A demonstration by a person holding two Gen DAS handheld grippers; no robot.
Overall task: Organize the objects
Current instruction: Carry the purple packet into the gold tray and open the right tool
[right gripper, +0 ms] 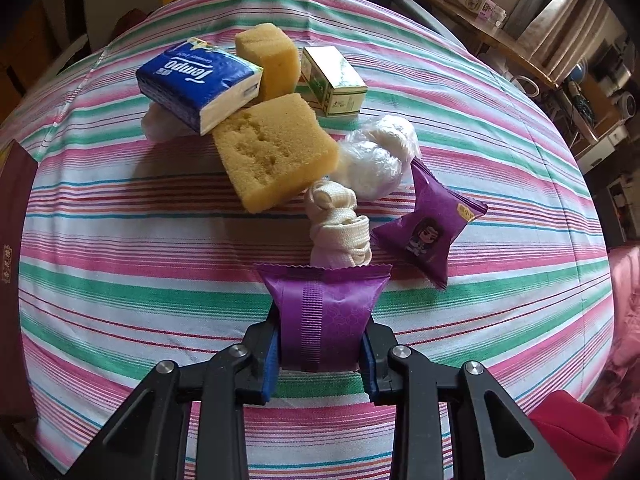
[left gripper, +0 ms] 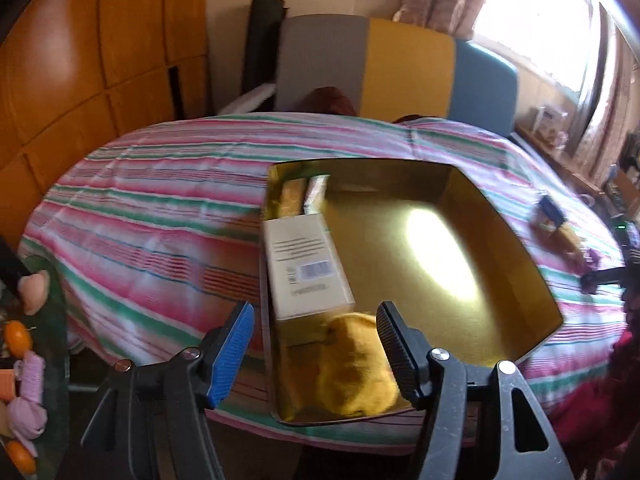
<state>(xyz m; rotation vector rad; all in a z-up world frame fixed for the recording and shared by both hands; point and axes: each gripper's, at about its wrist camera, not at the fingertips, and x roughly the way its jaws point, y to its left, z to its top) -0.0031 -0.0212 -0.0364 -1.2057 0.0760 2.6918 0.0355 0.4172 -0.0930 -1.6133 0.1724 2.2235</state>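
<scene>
In the left wrist view an open gold-lined box (left gripper: 496, 216) lies on the striped bedspread (left gripper: 152, 216). A white carton (left gripper: 308, 264) lies along its left wall, and a yellow soft piece (left gripper: 352, 364) sits in its near corner. My left gripper (left gripper: 316, 312) hovers open over that corner, its pads apart from the yellow piece. In the right wrist view my right gripper (right gripper: 322, 336) is shut on a purple snack packet (right gripper: 326, 308). Beyond it lie a cream strap bundle (right gripper: 340, 228), a second purple packet (right gripper: 428, 228), two yellow sponges (right gripper: 276, 152), a blue tissue pack (right gripper: 196, 80) and a small green-and-white box (right gripper: 334, 80).
A white plastic-wrapped bundle (right gripper: 376, 152) lies beside the sponges. A dark red lid (right gripper: 16, 240) sits at the left edge of the bedspread. A glass side table (left gripper: 52, 344) with small items stands at the lower left. Red cloth (right gripper: 576, 428) lies at the lower right.
</scene>
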